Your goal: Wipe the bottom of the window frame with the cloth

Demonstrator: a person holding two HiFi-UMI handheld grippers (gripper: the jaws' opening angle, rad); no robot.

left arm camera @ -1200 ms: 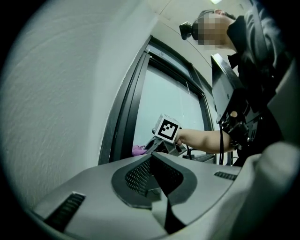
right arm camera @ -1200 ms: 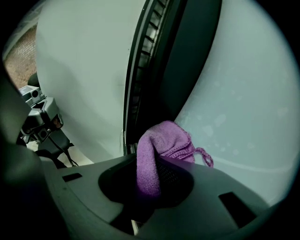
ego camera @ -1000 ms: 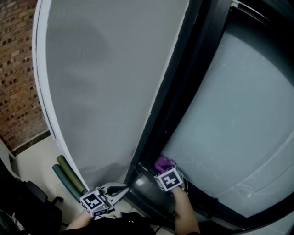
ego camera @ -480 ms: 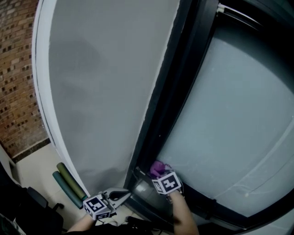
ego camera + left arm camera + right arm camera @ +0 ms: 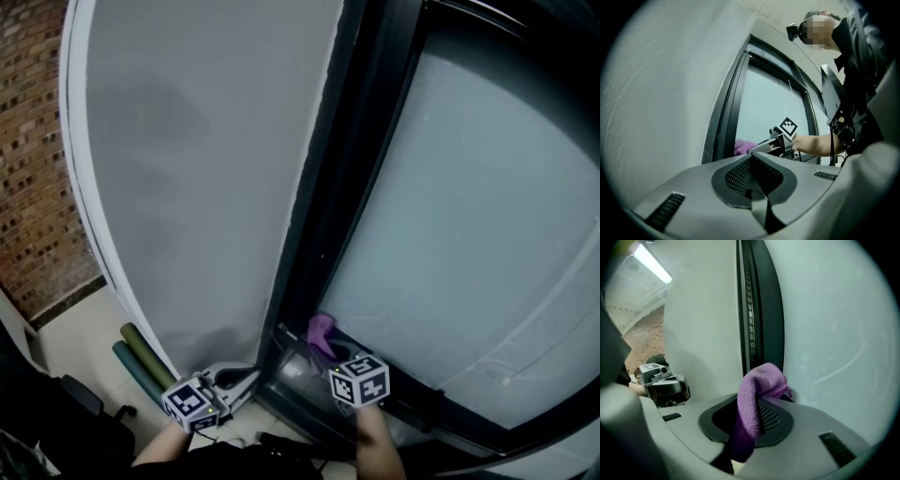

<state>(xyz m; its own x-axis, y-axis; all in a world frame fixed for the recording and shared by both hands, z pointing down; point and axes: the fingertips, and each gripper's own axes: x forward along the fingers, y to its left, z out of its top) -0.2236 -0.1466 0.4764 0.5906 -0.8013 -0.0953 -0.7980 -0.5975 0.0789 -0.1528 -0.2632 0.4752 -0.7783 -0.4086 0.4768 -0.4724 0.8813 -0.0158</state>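
Observation:
A purple cloth [image 5: 322,330] is pinched in my right gripper [image 5: 332,351], which is shut on it. The cloth's bunched end presses into the lower left corner of the dark window frame [image 5: 328,216], against the frosted glass [image 5: 469,234]. In the right gripper view the cloth [image 5: 757,394] drapes over the jaws of the right gripper [image 5: 751,417], beside the frame's upright [image 5: 757,310]. My left gripper [image 5: 244,379] hangs low in front of the grey wall, left of the frame, shut with nothing in it. From the left gripper [image 5: 752,161] I see the cloth [image 5: 742,146] and the right gripper [image 5: 769,143].
A grey wall [image 5: 206,169] fills the left. A brick wall [image 5: 33,169] lies further left. Two rolled green mats [image 5: 141,361] lean at the wall's foot. A dark chair [image 5: 80,408] stands at the bottom left. The frame's bottom rail [image 5: 417,412] runs off to the right.
The right gripper's cube has shifted slightly right and down along the bottom rail, with the cloth still at the frame's corner. The left gripper has barely moved.

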